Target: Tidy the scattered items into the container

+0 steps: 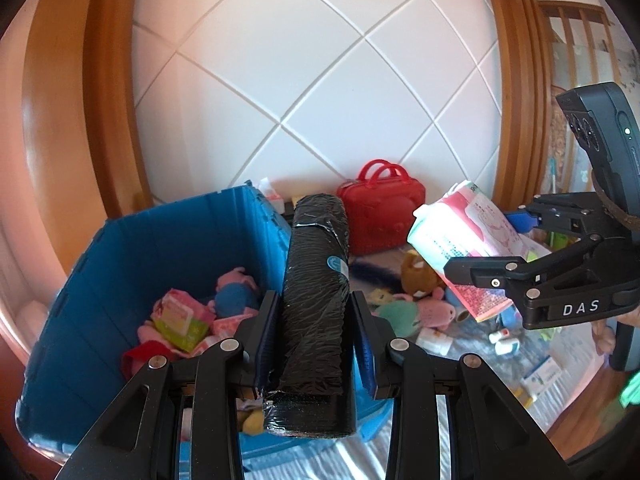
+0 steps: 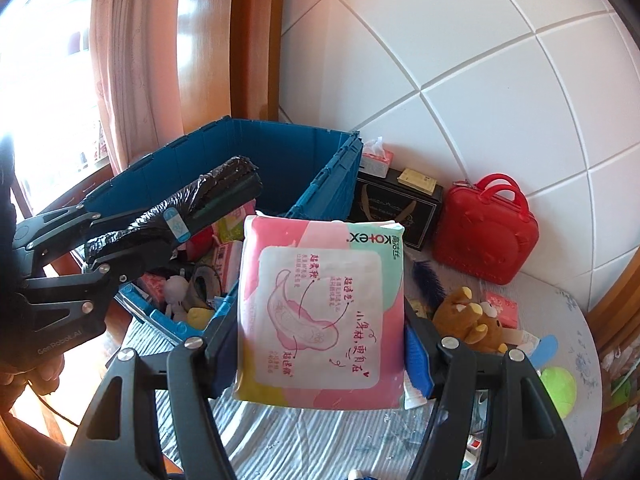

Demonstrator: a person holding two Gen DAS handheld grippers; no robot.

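My left gripper (image 1: 316, 312) is shut on a black plastic-wrapped roll (image 1: 316, 280), which hangs over the near right corner of the blue crate (image 1: 160, 240). From the right wrist view the same black roll (image 2: 176, 216) pokes out over the blue crate (image 2: 240, 148) in the left gripper (image 2: 132, 240). My right gripper (image 2: 320, 340) is shut on a pink and mint pack of pads (image 2: 320, 312), held upright just right of the crate. That pack (image 1: 460, 236) and the right gripper (image 1: 480, 268) appear at the right of the left wrist view. Soft toys and packets lie inside the crate.
A red toy suitcase (image 2: 486, 228) stands against the white tiled wall, with a black box (image 2: 396, 208) and a tissue box (image 2: 376, 160) beside the crate. A brown bear plush (image 2: 472, 316), a green ball (image 2: 558, 390) and small packets lie scattered on the patterned cloth (image 2: 320, 440). Wooden frames flank the wall.
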